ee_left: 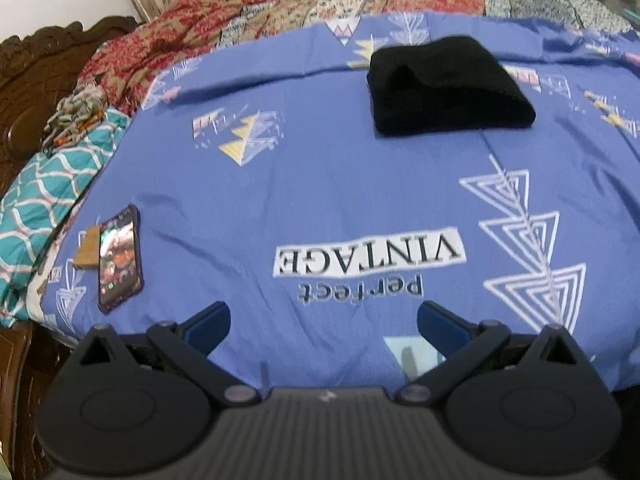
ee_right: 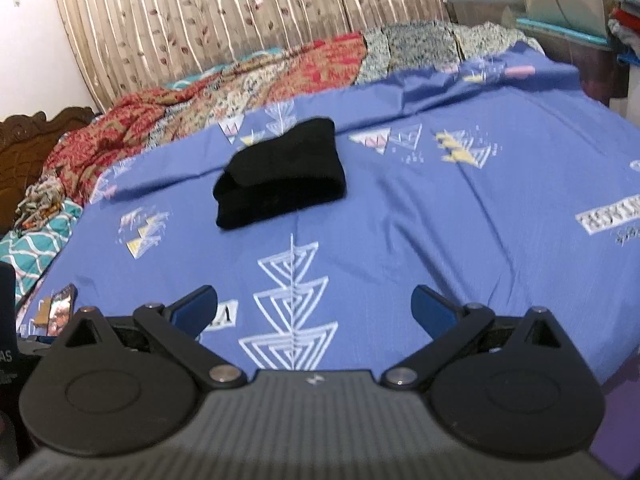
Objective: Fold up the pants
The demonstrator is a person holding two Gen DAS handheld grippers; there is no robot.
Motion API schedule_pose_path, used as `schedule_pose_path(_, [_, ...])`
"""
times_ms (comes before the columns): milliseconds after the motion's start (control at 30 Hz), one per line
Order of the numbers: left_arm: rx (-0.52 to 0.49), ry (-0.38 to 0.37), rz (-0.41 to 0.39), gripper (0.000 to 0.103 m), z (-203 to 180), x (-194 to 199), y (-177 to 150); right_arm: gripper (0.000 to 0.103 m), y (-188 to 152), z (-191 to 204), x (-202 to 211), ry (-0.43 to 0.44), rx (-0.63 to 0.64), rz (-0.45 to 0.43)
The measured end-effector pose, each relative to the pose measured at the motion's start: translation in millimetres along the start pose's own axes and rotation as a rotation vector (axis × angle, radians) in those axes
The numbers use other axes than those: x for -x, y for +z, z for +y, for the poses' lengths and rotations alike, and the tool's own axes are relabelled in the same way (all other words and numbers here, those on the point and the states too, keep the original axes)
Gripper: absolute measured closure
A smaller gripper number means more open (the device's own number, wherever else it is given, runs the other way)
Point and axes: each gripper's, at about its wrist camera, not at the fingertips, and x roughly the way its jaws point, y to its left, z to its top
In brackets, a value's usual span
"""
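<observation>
The left claw (ee_left: 323, 322) is hovering low over the near edge of the bed with its blue fingers (ee_left: 210, 322) spread wide and nothing between them; the right claw (ee_right: 314, 312) is doing the same, jaws wide apart and empty. The black pants (ee_left: 448, 88) are lying folded into a compact bundle on the blue bedsheet (ee_left: 320, 184), at about 1 o'clock from the left claw and 11 o'clock from the right claw, well apart from both, with bare sheet in between.

At 9 o'clock of the left claw, a phone (ee_left: 120, 254) with a lit screen is lying flat on the sheet, touching a small tan tag or card (ee_left: 89, 250) on its left side. A red-and-tan patterned quilt (ee_left: 168, 36) is bunching along the far edge of the bed, and a teal lattice-print cloth (ee_left: 52, 184) is showing at 10 o'clock.

The sheet is bearing white triangle motifs and, upside down from the left wrist view, the words "perfect VINTAGE" (ee_left: 368, 256).

A carved dark wooden headboard (ee_left: 36, 76) is standing at the left, and a beige leaf-print curtain (ee_right: 240, 12) is hanging behind the bed. Shelves with stacked fabric (ee_right: 624, 20) are showing at the far right, too blurred to detail.
</observation>
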Motion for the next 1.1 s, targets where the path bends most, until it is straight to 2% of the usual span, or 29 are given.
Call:
schedule_pose_path(300, [-0.009,0.005,-0.107,0.0,6,35,22,0.0,27,15,23,0.042,0.046,-0.104])
schedule_pose_path(633, [0.012,0.005,-0.277,0.0,18,87,34,0.0,40,19,52,0.077,0.061,-0.188])
schedule_pose_path(833, [0.014,-0.018,-0.291,0.0,18,98,29,0.0,37,22,61,0.089,0.074,-0.204])
schedule_pose_path(1100, [-0.011,-0.057,-0.262,0.0,7,96,30,0.0,40,20,60,0.087,0.065,-0.214])
